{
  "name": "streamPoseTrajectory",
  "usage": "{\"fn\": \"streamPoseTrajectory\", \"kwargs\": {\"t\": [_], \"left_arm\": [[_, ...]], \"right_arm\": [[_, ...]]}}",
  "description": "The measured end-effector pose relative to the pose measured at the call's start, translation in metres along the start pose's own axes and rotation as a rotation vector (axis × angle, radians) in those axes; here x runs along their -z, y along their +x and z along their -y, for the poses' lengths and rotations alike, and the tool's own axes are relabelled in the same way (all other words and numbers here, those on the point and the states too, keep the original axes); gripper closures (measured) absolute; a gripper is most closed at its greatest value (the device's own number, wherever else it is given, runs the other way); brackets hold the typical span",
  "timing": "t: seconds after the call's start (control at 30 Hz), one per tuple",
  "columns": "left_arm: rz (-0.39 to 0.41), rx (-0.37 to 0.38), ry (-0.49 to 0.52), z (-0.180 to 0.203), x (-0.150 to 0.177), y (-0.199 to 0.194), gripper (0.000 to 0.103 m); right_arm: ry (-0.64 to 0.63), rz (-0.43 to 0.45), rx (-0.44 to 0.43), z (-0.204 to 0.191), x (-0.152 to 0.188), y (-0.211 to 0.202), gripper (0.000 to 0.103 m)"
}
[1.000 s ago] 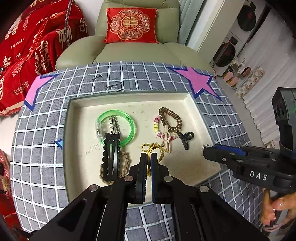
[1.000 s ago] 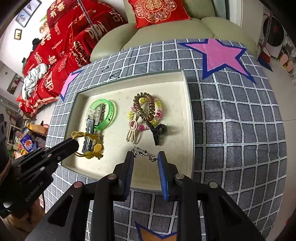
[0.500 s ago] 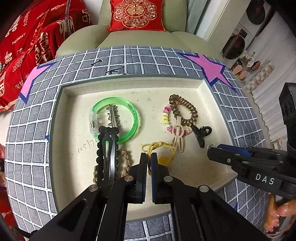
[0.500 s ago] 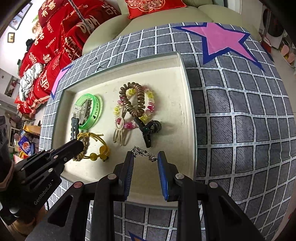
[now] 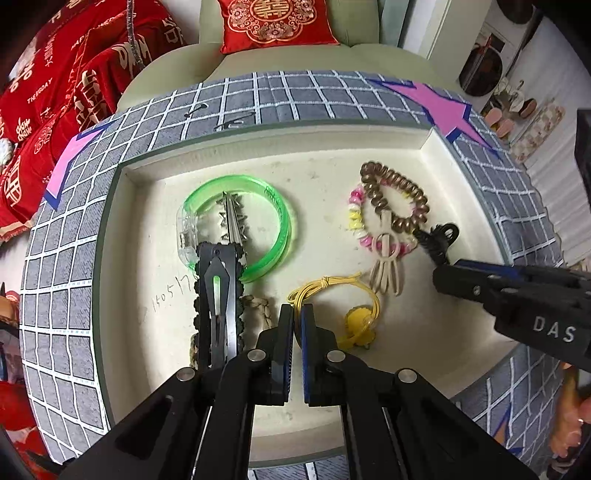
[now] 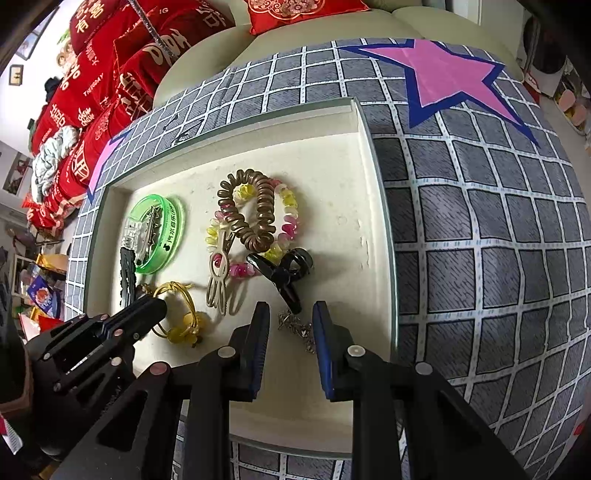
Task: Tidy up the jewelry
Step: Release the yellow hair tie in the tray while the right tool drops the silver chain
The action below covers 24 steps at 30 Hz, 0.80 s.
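Note:
A cream tray (image 5: 332, 155) (image 6: 332, 155) holds jewelry. My left gripper (image 5: 297, 314) is shut on the yellow cord hair tie (image 5: 354, 314), whose bauble lies on the tray floor (image 6: 184, 328). My right gripper (image 6: 290, 314) is open, its fingers on either side of a small silver chain (image 6: 295, 326), low over the tray. Also in the tray: a green bangle (image 5: 273, 221) (image 6: 166, 236), a black snap clip (image 5: 218, 299), a brown coil tie (image 5: 399, 199) (image 6: 255, 210), a pink-yellow bead bracelet (image 5: 356, 221) (image 6: 288, 218), a beige clip (image 6: 218, 284) and a black claw clip (image 5: 436, 240) (image 6: 284, 269).
The tray sits on a grey grid-patterned cloth (image 6: 480, 221) with pink stars (image 6: 447, 74). A green-grey armchair with a red cushion (image 5: 273, 22) stands behind; red bedding (image 6: 96, 85) lies at the left. A braided beige band (image 5: 258, 306) lies under the black snap clip.
Both grippers have come lower and closer over the tray. The left stays shut on the yellow cord; the right stays open around the silver chain.

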<state>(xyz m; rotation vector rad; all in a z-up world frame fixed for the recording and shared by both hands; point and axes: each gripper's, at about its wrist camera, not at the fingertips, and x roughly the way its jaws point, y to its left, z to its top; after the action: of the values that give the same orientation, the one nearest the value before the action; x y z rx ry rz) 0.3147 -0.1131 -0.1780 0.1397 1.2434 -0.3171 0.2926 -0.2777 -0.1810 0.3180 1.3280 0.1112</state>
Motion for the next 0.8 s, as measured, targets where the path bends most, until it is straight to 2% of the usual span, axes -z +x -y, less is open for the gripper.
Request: {"fn": "streamPoseTrajectory", "kwargs": {"t": [0.47, 0.53, 0.6, 0.8], "left_arm": [[0.002, -0.061, 0.054, 0.007, 0.000, -0.004, 0.091], [0.003, -0.060, 0.056, 0.007, 0.000, -0.006, 0.091], [0.005, -0.061, 0.055, 0.006, -0.001, -0.007, 0.091], [0.022, -0.055, 0.044, 0.002, 0.000, -0.013, 0.091]], "right_arm": [[0.018, -0.012, -0.025, 0.003, 0.001, -0.001, 0.076], [0.031, -0.014, -0.039, 0.004, 0.001, -0.002, 0.073], [0.048, -0.015, -0.053, 0.005, 0.001, -0.002, 0.062], [0.050, -0.002, -0.070, 0.001, 0.001, -0.010, 0.061]]}}
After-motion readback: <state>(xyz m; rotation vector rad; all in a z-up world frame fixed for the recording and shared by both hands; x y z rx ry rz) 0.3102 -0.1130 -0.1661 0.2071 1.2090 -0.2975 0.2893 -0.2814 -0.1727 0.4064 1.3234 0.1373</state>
